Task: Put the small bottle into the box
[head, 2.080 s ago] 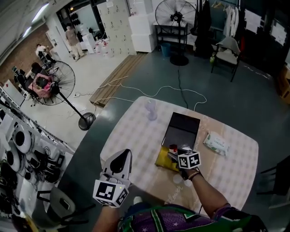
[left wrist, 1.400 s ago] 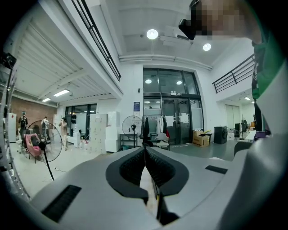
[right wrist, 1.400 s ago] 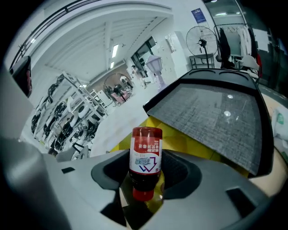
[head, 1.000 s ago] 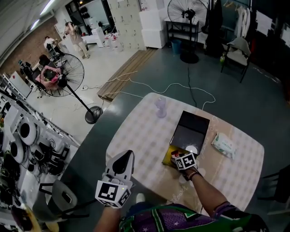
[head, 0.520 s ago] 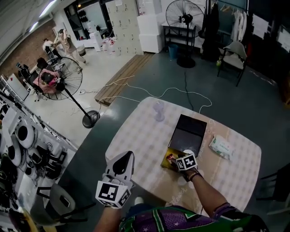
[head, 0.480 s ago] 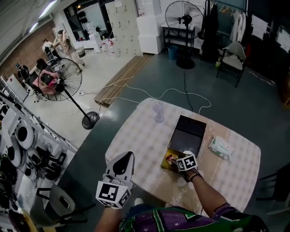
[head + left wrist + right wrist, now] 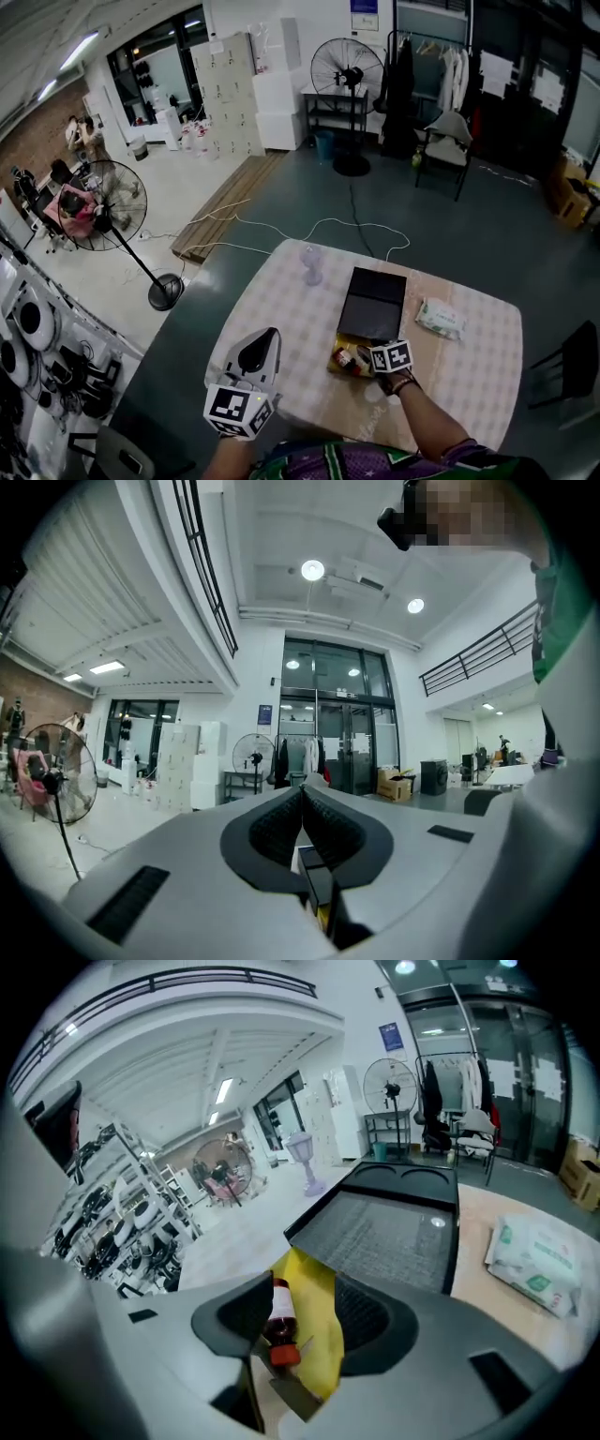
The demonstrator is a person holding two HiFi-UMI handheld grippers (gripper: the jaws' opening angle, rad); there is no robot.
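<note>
Task looks basically done, imo. The small bottle (image 7: pixel 277 1314) lies on its side in the box (image 7: pixel 322 1279), on the yellow lining, red cap toward my camera, w/ the black lid (image 7: pixel 394 1232) standing open behind it. Head view agrees: the bottle is inside the yellow part, toward the near side of the worktop (image 7: pixel 281 300).

Right claw (image 7: pixel 305 1299): jaws spread wide, hovering just above the box. They've just been closing a bit, but nothing is pinched. The bottle shows in the gap btw them, lower down and close by the left-hand pad in that view, and I see no pad pressing on it. So it rests free on the lining.

Left claw (image 7: pixel 302 794): jaws pressed together, nothing btw them. It's held off the near-left corner of the worktop, well apart from the box, and has no part in this.

What's left, as I judge it: get the right claw clear w/o clipping the bottle or the box wall. The lid is open, but the task says nothing re closing it, so I'd count that as optional.

Tissue pack (image 7: pixel 438 319) sits right of the lid. A pale purple stemmed thing (image 7: pixel 311 264) (can't tell what) stands at the far side. Both are apart from the box and out of the way.
</note>
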